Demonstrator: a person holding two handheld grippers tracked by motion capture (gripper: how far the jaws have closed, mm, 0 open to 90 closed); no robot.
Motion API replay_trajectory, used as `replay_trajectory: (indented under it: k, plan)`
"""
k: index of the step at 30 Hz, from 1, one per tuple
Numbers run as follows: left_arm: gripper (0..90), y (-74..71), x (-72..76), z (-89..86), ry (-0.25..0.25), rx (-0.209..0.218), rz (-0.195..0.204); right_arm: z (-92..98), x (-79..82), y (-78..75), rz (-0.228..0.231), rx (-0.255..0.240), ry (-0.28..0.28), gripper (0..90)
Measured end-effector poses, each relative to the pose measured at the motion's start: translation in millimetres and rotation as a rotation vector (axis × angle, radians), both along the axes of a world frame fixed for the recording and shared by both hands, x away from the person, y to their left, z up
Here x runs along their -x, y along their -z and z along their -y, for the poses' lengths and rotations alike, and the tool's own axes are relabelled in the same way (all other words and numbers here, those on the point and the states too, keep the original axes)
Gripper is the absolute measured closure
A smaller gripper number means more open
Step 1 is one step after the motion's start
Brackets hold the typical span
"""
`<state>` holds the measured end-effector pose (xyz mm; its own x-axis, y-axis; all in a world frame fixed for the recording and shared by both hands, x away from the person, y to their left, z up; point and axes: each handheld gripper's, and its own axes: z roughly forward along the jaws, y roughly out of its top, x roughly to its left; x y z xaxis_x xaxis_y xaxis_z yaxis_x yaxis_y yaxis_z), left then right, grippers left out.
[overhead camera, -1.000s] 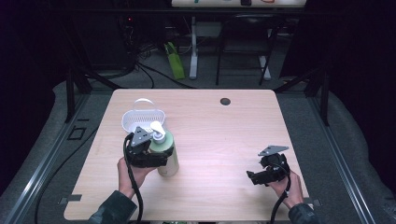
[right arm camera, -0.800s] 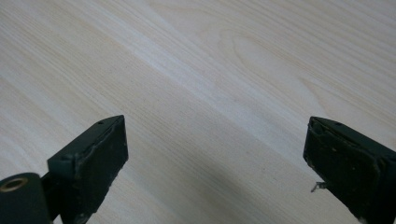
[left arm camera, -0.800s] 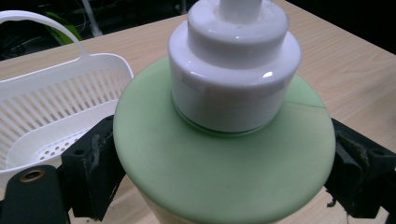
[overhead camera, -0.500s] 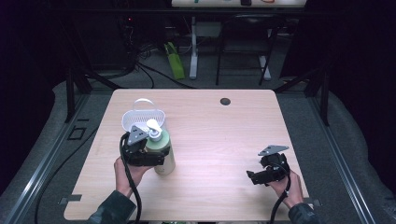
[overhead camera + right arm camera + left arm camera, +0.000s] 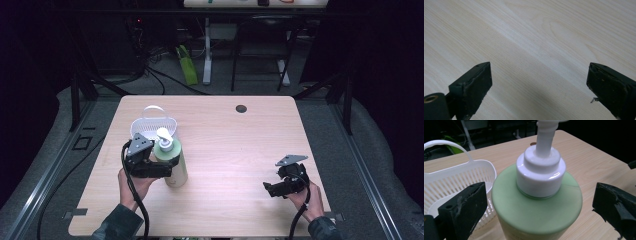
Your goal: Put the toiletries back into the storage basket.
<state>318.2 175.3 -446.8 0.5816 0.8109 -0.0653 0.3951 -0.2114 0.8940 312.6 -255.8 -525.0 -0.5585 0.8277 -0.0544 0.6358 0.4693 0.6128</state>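
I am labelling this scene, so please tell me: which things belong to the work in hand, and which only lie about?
In the job:
- green pump bottle, upright between the open jaws of the left gripper, which have just been opening
- white basket right behind it

Lying about:
- right gripper, open over bare table
- dark round spot at the table's far edge

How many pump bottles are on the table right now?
1. The green pump bottle stands upright on the table's left side, just in front of the white basket, between the open tongs of the left gripper.
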Motion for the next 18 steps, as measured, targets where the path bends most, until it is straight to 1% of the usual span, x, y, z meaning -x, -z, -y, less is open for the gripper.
replay_trajectory:
  k: [7,14,18]
  plan:
    - [0.0,-7.0,-0.5,-0.2,0.024,0.033,0.026,0.0,0.3,0.2,-0.002,0.006,-0.003,5.6]
    - [0.0,-11.9,-4.6,1.0,0.041,0.059,0.041,-0.7,0.0,1.1,-0.006,0.007,-0.003,5.7]
    - [0.0,-13.2,-7.5,2.1,0.048,0.066,0.040,-1.0,0.3,1.2,-0.006,0.007,-0.007,5.7]
